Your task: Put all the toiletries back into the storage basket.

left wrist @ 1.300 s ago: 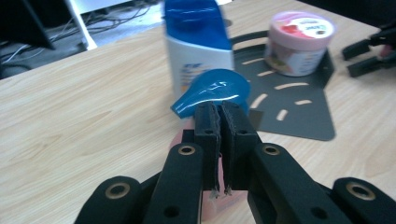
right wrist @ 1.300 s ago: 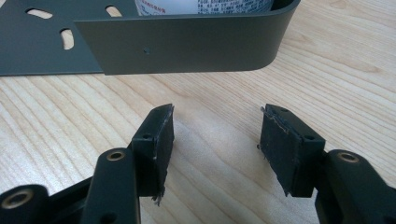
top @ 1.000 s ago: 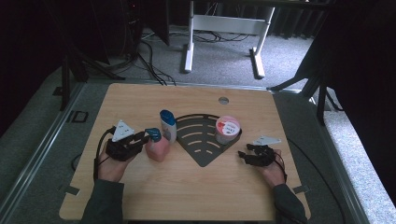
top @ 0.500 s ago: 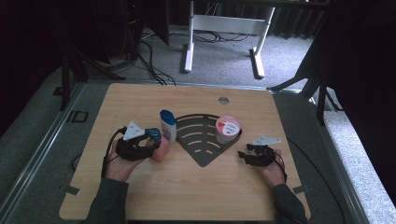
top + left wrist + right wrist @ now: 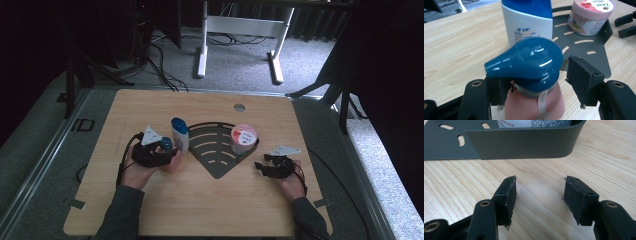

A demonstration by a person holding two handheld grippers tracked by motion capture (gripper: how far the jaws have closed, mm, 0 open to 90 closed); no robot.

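Straddling the pink pump bottle (image 5: 534, 105), left gripper (image 5: 536, 82) jaws just opened.

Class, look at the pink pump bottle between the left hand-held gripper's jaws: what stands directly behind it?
Behind the pink pump bottle stands a white bottle with a blue cap, next to the dark slotted tray. The pump's blue head covers the white bottle's lower part.

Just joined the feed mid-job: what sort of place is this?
Probably a recording lab, not a home: a bare light wooden table on grey carpet, loose black cables and dark stand legs behind.
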